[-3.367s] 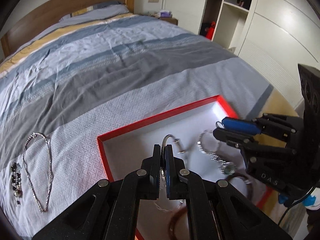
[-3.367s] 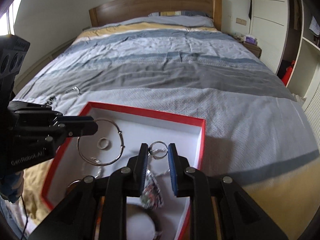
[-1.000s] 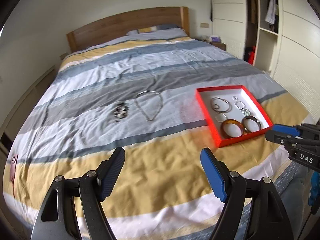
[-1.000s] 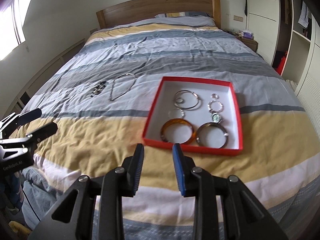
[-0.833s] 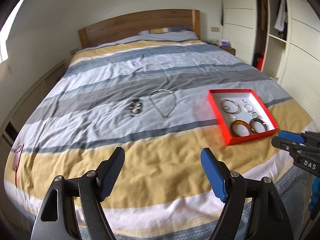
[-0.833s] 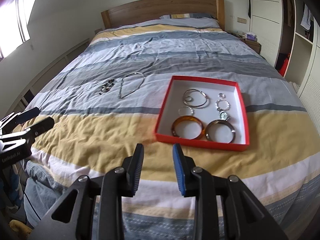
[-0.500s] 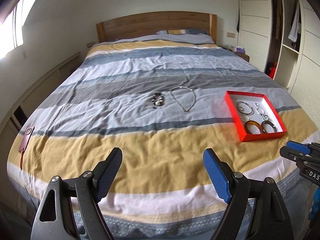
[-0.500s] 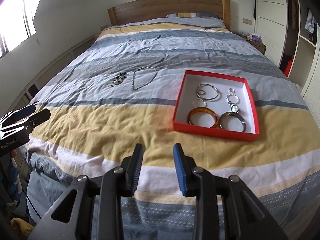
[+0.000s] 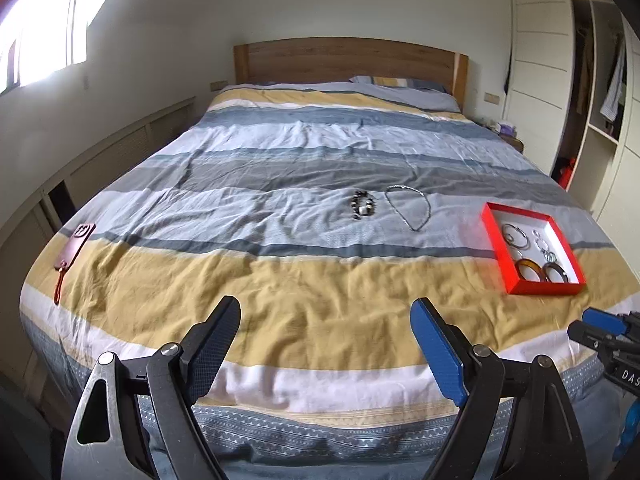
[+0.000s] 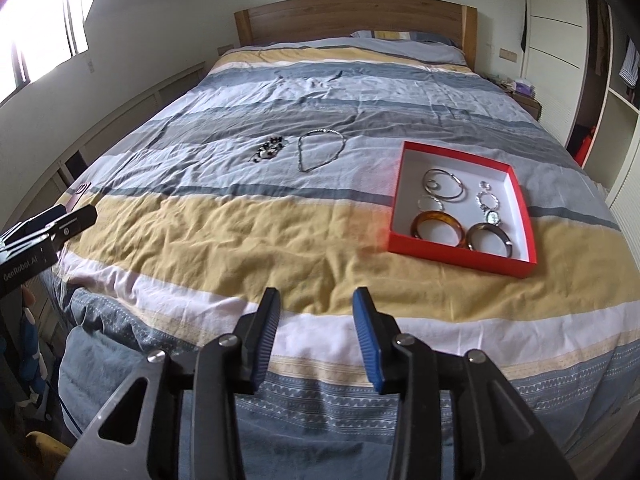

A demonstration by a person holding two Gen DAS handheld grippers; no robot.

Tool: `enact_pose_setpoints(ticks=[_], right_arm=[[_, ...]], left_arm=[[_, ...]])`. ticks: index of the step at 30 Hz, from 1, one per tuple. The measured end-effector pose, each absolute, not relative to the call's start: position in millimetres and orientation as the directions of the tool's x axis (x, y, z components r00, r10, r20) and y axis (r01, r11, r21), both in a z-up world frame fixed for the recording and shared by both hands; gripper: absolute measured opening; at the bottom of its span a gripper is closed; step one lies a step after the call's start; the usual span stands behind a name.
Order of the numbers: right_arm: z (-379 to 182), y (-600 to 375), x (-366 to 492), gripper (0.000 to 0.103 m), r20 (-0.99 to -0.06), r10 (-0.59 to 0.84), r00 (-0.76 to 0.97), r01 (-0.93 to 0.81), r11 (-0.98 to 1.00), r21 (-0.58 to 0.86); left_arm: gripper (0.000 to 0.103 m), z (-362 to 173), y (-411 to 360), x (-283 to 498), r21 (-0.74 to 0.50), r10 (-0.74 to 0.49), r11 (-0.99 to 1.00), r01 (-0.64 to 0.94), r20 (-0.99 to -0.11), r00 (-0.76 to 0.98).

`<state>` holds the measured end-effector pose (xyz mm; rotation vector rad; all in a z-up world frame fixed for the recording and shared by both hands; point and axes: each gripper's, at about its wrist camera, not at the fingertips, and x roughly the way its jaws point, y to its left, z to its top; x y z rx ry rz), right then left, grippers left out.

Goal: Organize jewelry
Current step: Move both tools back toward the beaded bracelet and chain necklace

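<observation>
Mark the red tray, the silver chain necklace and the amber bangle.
red tray (image 10: 456, 257): right wrist view, near wall.
silver chain necklace (image 10: 301, 151): right wrist view, left strand.
amber bangle (image 10: 438, 217): right wrist view, far rim.

Left gripper (image 9: 325, 316) jaws spread wide, nothing between them, held off the foot edge of the bed (image 9: 320, 272). Red box (image 9: 496, 240) sits near the bed's right edge, bangles (image 9: 541, 270) and thin rings (image 9: 516, 234) inside it. Silver necklace (image 9: 409, 207) and beaded bracelet (image 9: 363, 205) lie side by side mid-bed, well apart from the box. Brown pouch (image 9: 74, 245) at the left edge. Right gripper (image 9: 592, 322) tip shows at the far right; jaw state unclear.
</observation>
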<state>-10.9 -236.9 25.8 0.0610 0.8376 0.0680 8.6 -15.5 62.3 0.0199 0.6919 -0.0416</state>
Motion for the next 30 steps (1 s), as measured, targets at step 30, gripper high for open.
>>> enact_pose_setpoints(ticks=[30], right_arm=[[-28.4,-220.9,45.6,0.036,-0.819,0.127,0.560,-0.063,0.992,0.111]], left_arm=[[0.087,7.5,13.8,69.7,-0.047,-0.046,0.999,0.016,-0.737,0.674]])
